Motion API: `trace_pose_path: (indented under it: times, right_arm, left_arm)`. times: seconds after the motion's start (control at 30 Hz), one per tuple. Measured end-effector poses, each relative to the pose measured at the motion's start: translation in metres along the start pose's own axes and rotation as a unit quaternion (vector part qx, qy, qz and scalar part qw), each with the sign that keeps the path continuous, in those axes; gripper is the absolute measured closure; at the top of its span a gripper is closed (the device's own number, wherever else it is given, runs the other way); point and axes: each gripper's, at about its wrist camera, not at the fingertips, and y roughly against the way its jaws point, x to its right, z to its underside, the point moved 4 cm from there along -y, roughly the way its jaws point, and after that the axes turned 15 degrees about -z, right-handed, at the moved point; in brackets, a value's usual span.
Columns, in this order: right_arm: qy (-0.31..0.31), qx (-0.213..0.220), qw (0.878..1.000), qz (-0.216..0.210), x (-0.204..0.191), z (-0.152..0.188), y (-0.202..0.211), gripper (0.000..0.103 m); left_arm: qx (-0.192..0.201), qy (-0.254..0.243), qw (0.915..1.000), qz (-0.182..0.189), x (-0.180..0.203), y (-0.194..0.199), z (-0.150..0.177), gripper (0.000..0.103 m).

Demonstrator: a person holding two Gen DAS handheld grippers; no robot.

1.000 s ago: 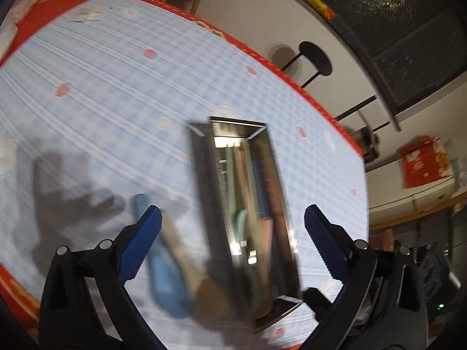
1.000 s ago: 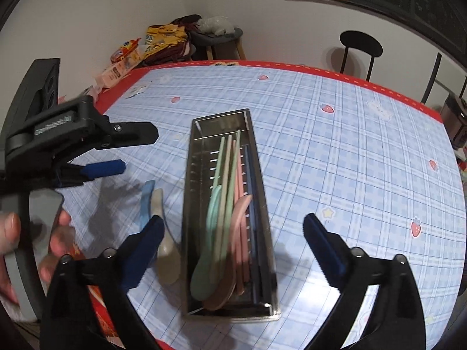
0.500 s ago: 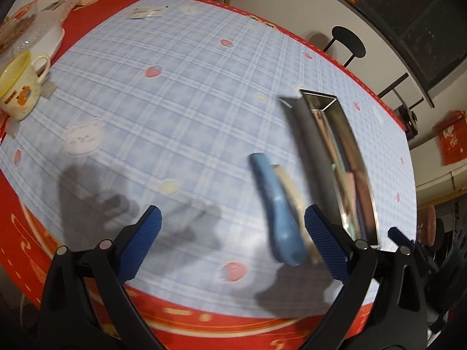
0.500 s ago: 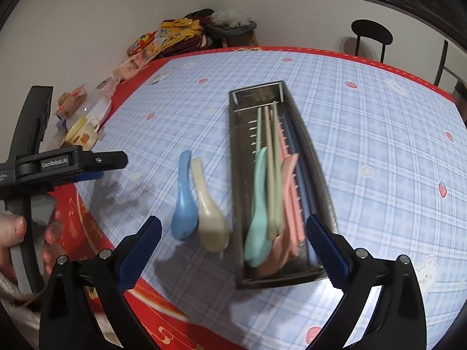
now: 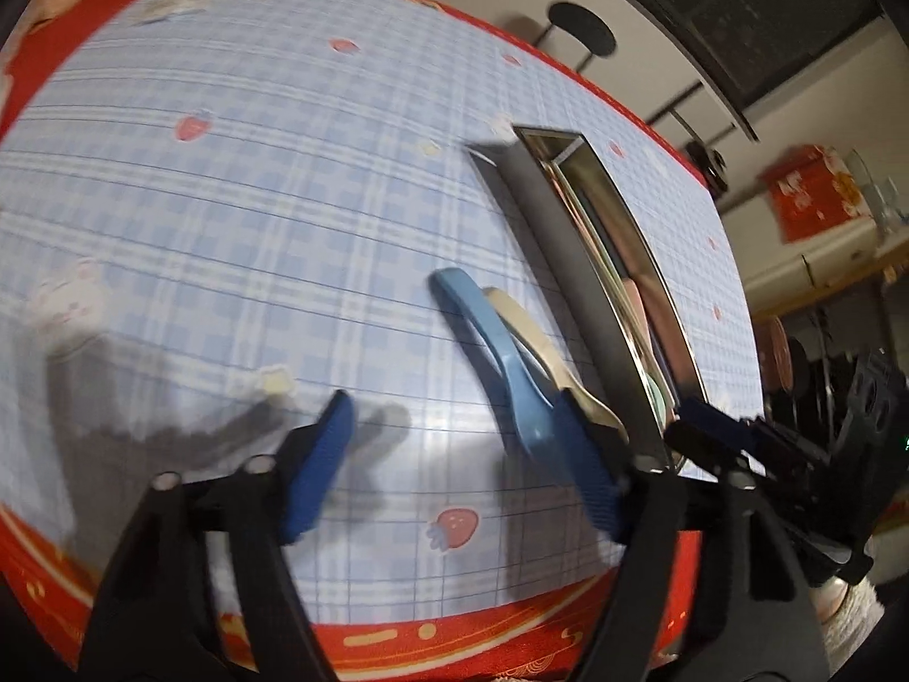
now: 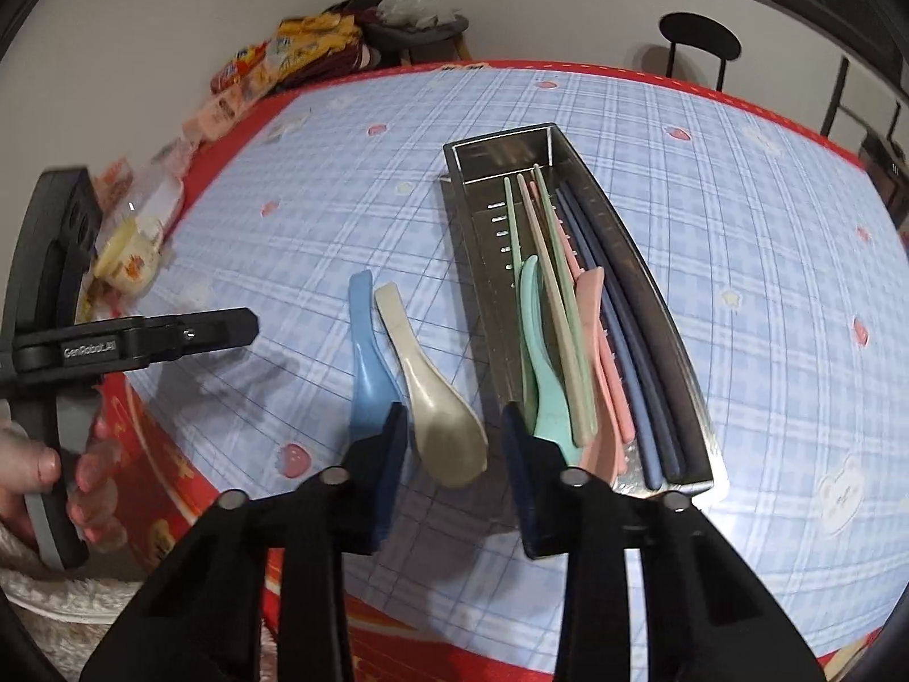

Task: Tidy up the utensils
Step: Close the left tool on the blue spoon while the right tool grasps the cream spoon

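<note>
Both grippers have been narrowed since the earlier frames: the right gripper [image 6: 454, 432] is seen part-open, its jaws brought in around the bowl of the cream spoon [image 6: 437, 398] without touching it. At 9 o'clock of that spoon, just beside it, the blue spoon [image 6: 366, 364] is laid on the checked tablecloth [image 6: 767, 295]; at 3 o'clock the steel tray [image 6: 676, 329] is shown, filled with pastel spoons and chopsticks. The left gripper [image 5: 454, 454] is held open and empty, its right finger overlapping the blue spoon's bowl.
</note>
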Motion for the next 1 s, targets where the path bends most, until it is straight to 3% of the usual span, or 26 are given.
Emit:
trace_pose_path:
  times: [0.13,0.5,0.87,1.0]
  right_arm:
    - [0.029,-0.025,0.999,0.017,-0.002,-0.01,-0.011,0.084]
    - [0.098,-0.098,0.99,0.035,-0.011,-0.022,-0.042,0.086]
    - [0.182,-0.171,0.967,0.044,-0.02,-0.026,-0.066,0.086]
    - [0.206,-0.196,0.958,0.047,-0.02,-0.027,-0.075,0.086]
  left_arm:
    - [-0.011,-0.022,0.9993,0.029,0.012,-0.015,-0.006,0.059]
    - [-0.046,-0.03,0.9957,0.075,0.032,-0.059,-0.015,0.061]
    - [-0.051,-0.012,0.9934,0.102,0.033,-0.072,-0.027,0.068]
    - [-0.051,-0.02,0.994,0.094,0.035,-0.075,-0.029,0.079]
